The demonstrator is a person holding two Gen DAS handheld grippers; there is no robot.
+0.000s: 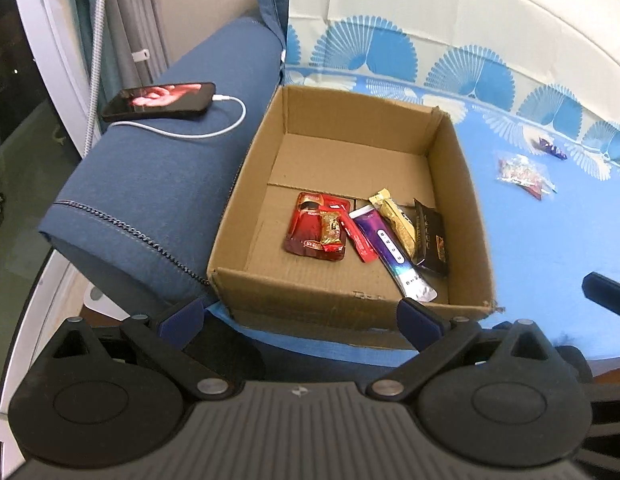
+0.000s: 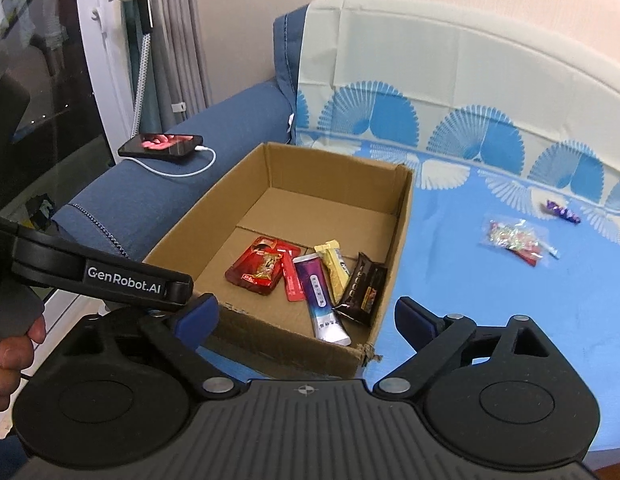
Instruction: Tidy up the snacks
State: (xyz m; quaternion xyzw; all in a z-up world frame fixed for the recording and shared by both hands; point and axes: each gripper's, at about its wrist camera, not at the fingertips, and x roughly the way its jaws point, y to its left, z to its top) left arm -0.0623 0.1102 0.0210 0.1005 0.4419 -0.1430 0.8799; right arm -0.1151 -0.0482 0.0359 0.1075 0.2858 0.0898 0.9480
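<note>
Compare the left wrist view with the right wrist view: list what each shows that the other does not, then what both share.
Only the left wrist view shows the left gripper, open, from behind.

Only the right wrist view shows the right gripper, open, the person's hand on a handle, and the branded side of the left gripper.

Both show the cardboard box with several snacks inside, the clear candy bag and purple candy on the blue sheet, and the charging phone on the armrest.

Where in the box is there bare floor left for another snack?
The cardboard box has bare floor along its far wall and left side, beyond the red pouch. Crowded: the near right corner, from that pouch to the dark bar.
</note>
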